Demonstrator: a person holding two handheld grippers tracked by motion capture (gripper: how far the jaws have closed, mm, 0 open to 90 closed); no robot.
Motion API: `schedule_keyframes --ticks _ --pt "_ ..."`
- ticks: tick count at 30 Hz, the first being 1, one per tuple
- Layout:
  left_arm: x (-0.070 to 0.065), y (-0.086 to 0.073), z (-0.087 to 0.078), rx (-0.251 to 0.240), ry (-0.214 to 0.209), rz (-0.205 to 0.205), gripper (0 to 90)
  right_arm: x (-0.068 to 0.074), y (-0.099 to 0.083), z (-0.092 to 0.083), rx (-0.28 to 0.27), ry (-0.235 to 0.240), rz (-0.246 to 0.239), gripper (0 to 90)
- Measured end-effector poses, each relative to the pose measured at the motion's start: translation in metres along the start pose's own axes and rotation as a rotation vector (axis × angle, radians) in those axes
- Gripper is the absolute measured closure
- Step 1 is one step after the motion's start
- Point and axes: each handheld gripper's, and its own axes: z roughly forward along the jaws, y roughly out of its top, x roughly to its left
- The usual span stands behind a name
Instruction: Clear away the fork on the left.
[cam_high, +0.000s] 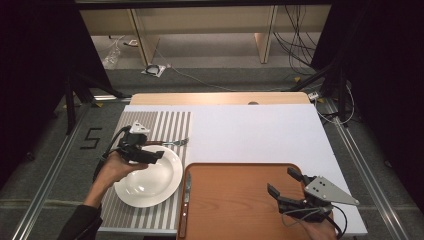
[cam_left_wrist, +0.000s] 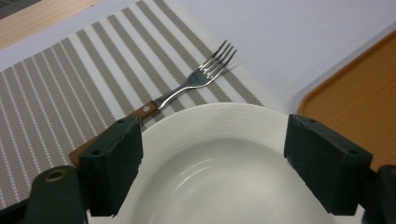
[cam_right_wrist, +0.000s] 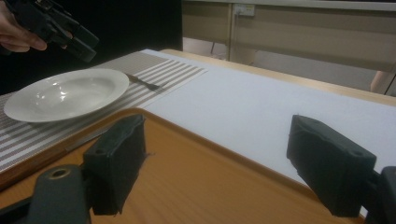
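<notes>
- Fork: lies on the striped placemat, just past the far rim of the white plate; wooden handle toward your left gripper, prongs pointing away toward the tray side.
- Left gripper: jaws spread, holding nothing, over the plate; the fork's long axis runs ahead and left of it, nearer this hand.
- Right gripper: jaws spread, empty, over the tray, well apart from the fork.
- Knife: along the tray's left edge.

Grey carpet — perhaps cables
</notes>
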Motion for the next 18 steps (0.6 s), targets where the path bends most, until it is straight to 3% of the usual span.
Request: schedule_keyframes --ticks 11,18 --pt "0.032 0.013 0.016 0.060 0.056 -0.008 21.1 -0.002 -0.001 0.000 0.001 -0.007 0.002 20.7" --pt "0.041 0.026 0.029 0.124 0.083 0.044 21.4 -0.002 0.000 -0.001 0.001 -0.011 0.000 20.7"
